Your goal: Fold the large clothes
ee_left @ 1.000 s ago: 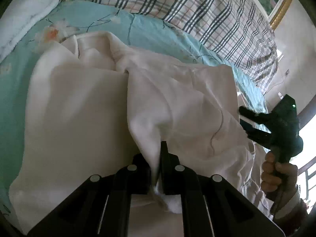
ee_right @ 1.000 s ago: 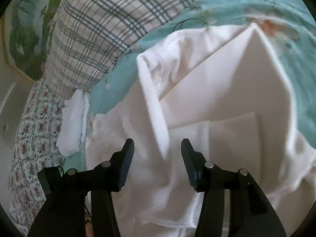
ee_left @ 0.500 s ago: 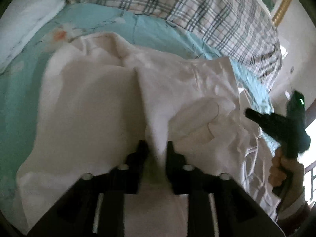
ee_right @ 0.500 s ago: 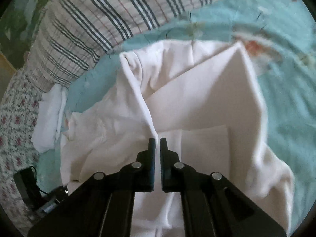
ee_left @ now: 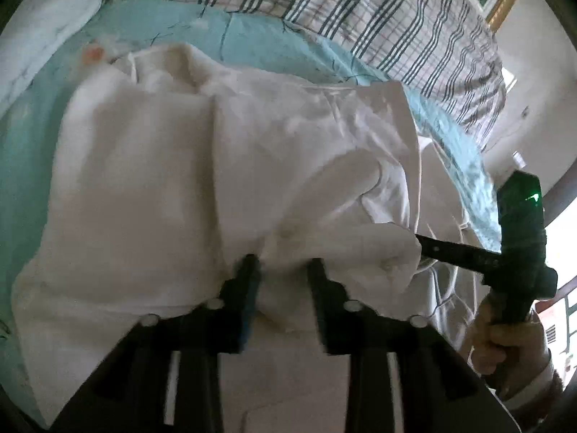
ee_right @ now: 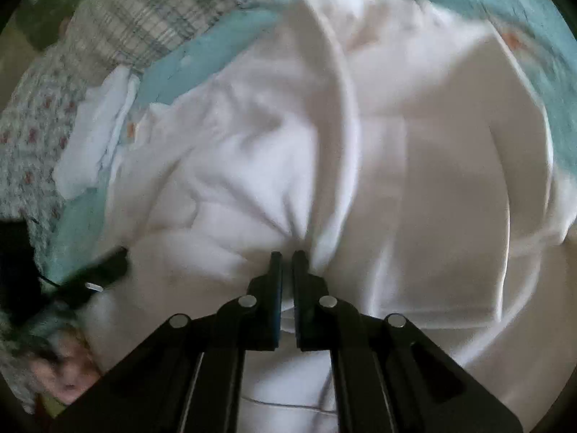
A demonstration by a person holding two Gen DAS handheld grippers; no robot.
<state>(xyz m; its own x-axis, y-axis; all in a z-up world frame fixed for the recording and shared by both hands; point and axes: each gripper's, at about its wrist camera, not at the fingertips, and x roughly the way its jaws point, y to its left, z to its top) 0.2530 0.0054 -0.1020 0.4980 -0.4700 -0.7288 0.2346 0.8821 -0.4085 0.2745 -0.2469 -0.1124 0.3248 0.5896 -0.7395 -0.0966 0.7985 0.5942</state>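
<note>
A large white garment (ee_left: pixel 151 195) lies partly folded on a teal bed sheet (ee_left: pixel 259 47); it also fills the right wrist view (ee_right: pixel 425 180). My left gripper (ee_left: pixel 283 270) stands open, with a bunch of the white cloth loose between its fingers. My right gripper (ee_right: pixel 286 258) is shut on a pinched fold of the garment, with creases running out from the fingertips. The right gripper also shows in the left wrist view (ee_left: pixel 468 252), its fingers reaching into the cloth's right edge. The left gripper shows blurred at the left of the right wrist view (ee_right: pixel 101 270).
A plaid quilt (ee_left: pixel 378 11) lies bunched along the far side of the bed. A white pillow (ee_left: pixel 47 25) sits at the far left. A folded white cloth (ee_right: pixel 97 133) lies on the sheet beside a floral blanket (ee_right: pixel 25 137).
My left gripper has opened and let go of the fold it held. My right gripper closed on a fold of the garment half a second ago and still holds it, closer to the cloth.
</note>
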